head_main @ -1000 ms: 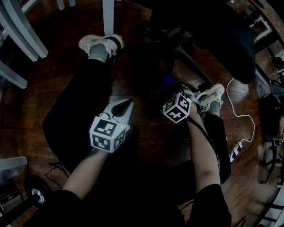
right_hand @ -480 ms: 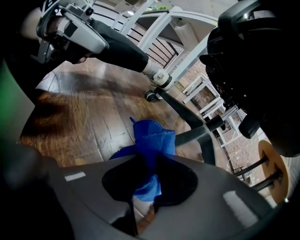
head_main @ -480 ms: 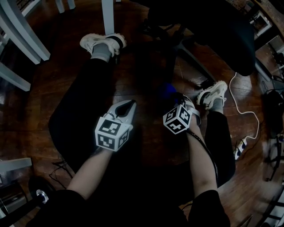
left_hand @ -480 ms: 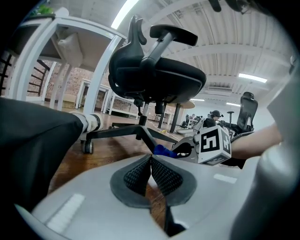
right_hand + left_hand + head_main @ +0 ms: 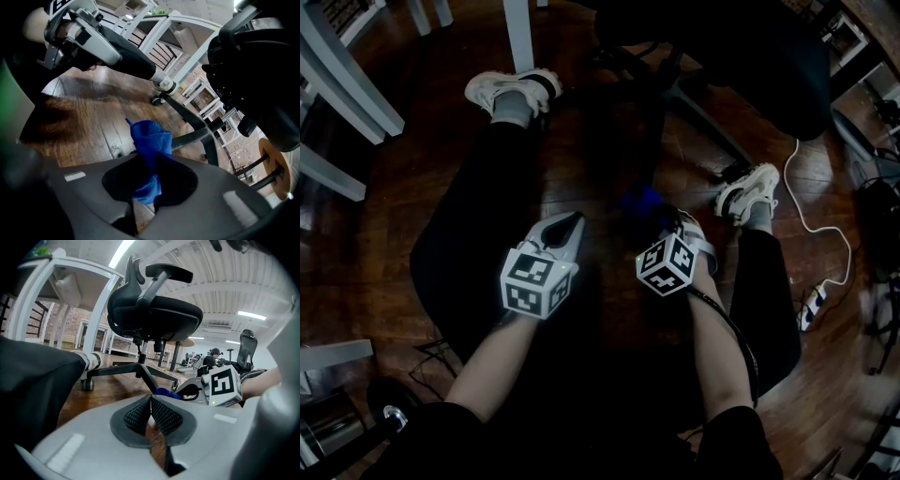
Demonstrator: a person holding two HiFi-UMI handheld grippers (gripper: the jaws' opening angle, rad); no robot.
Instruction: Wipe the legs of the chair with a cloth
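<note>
A black office chair (image 5: pixel 750 56) stands ahead of me, and its dark star legs (image 5: pixel 705 120) spread over the wooden floor. My right gripper (image 5: pixel 653 208) is shut on a bunched blue cloth (image 5: pixel 639 199) and points down at the floor in front of the chair base. In the right gripper view the blue cloth (image 5: pixel 149 140) sticks out past the jaws, close to one chair leg (image 5: pixel 192 136); I cannot tell whether it touches. My left gripper (image 5: pixel 572 221) hovers shut and empty to the left. Its closed pads (image 5: pixel 161 416) face the chair base (image 5: pixel 140 371).
I sit on the floor with my legs spread; my shoes (image 5: pixel 511 94) (image 5: pixel 748 192) flank the chair base. White table legs (image 5: pixel 520 33) (image 5: pixel 352 70) stand at the upper left. A white cable (image 5: pixel 820 220) and a power strip (image 5: pixel 811 305) lie at the right.
My right gripper with the blue cloth has shifted left and slightly nearer to me. The left gripper has stayed about where it was.
</note>
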